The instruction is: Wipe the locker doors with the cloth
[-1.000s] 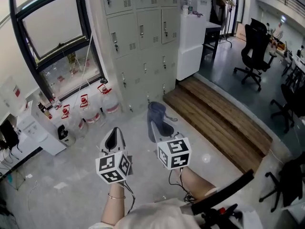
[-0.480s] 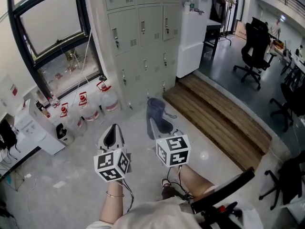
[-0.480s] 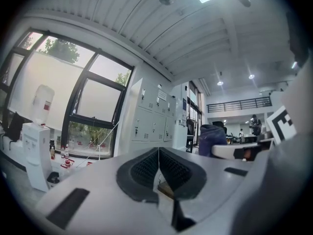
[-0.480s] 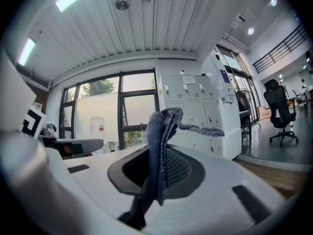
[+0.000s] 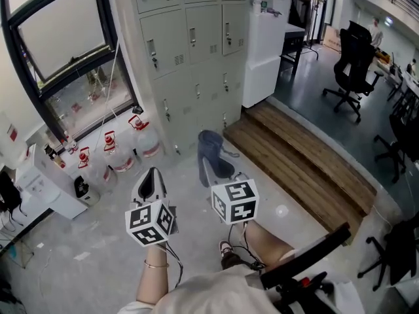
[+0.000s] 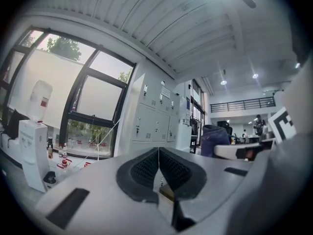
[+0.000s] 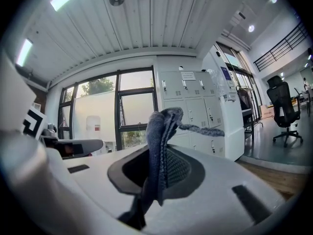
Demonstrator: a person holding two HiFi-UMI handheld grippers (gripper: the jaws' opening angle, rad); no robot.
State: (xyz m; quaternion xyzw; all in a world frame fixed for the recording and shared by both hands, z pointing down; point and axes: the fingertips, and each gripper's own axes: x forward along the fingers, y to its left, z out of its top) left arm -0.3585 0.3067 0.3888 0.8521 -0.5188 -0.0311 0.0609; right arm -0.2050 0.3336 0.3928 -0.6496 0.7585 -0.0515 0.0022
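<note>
**A:** So what's the layout here?

**B:** Big bank of grey lockers [image 5: 190, 51] along the far wall, doors all shut. There's a black-framed window [image 5: 59, 44] to their left and a white cabinet [image 5: 265, 57] to their right. A wooden step [image 5: 294, 156] runs along the floor from the cabinet, and a black office chair [image 5: 350, 64] sits further out. Under the window there's a row of water jugs [image 5: 147, 139] with red caps.

**A:** And the cloth?

**B:** The blue-grey cloth [image 5: 213, 159] is pinched in the right gripper [image 5: 213, 170], held up in the air, pointing toward the lockers but not touching any door. In the right gripper view the cloth [image 7: 161, 126] stands up bunched between the pads of the right gripper [image 7: 159, 155], with a corner flopping off to the right.

**A:** Left one holding anything?

**B:** Nope. The left gripper [image 5: 152, 174] sits just beside the right one, and its own view shows the left gripper [image 6: 159, 153] with its pads pressed together at the tip and nothing between them.
</note>
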